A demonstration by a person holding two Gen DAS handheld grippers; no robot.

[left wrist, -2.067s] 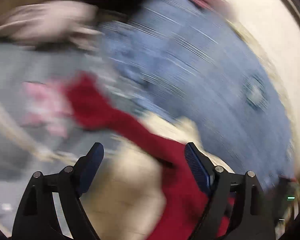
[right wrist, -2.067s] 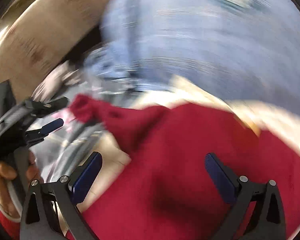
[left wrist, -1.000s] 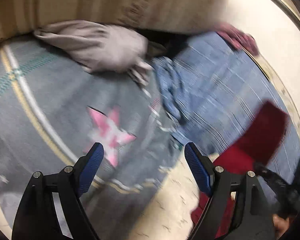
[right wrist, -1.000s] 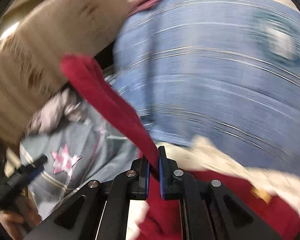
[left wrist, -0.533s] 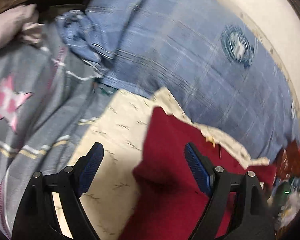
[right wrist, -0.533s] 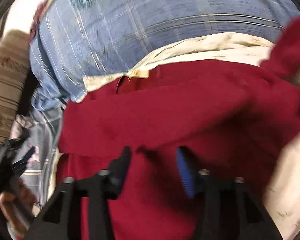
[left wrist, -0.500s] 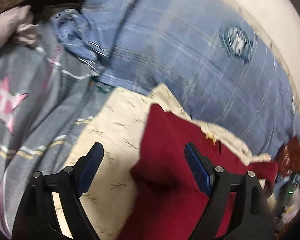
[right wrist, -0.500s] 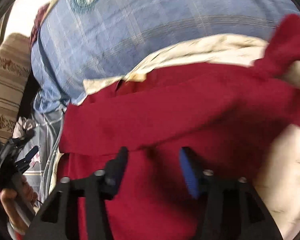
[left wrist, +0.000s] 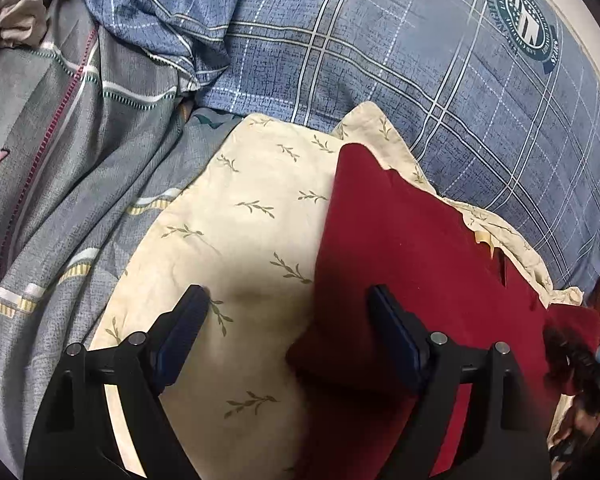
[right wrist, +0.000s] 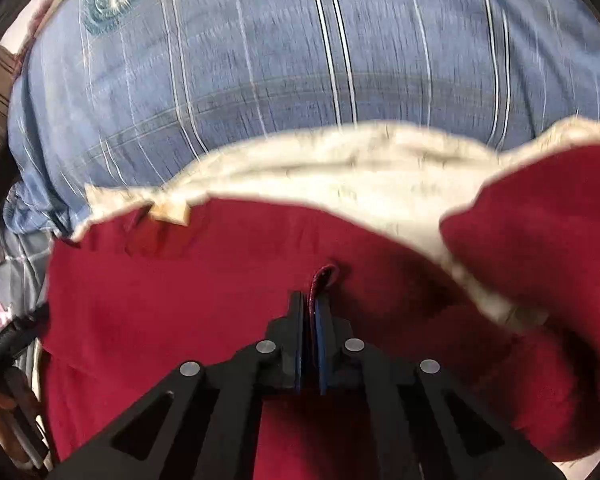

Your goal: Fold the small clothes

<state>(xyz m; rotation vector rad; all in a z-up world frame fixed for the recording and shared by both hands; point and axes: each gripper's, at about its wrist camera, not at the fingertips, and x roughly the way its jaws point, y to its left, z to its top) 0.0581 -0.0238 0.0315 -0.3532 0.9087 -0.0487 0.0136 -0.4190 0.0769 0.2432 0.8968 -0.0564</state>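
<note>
A dark red garment (left wrist: 412, 248) lies on a cream cloth with a leaf print (left wrist: 252, 216). My left gripper (left wrist: 288, 312) is open just above the cloth, with its right finger over the garment's left edge. In the right wrist view the red garment (right wrist: 204, 280) fills the lower half. My right gripper (right wrist: 310, 304) is shut on a small fold of the red fabric near the garment's middle. A loose red part (right wrist: 540, 216) lies to the right.
A blue plaid cover (left wrist: 380, 48) with a round crest (left wrist: 526, 26) lies behind the cloth. A grey striped blanket (left wrist: 60, 152) is to the left, with a pinkish garment (left wrist: 12, 16) at the far left corner.
My right gripper has closed on a fold of the red garment; half a second ago it was open over it. My left gripper has stayed open and barely moved.
</note>
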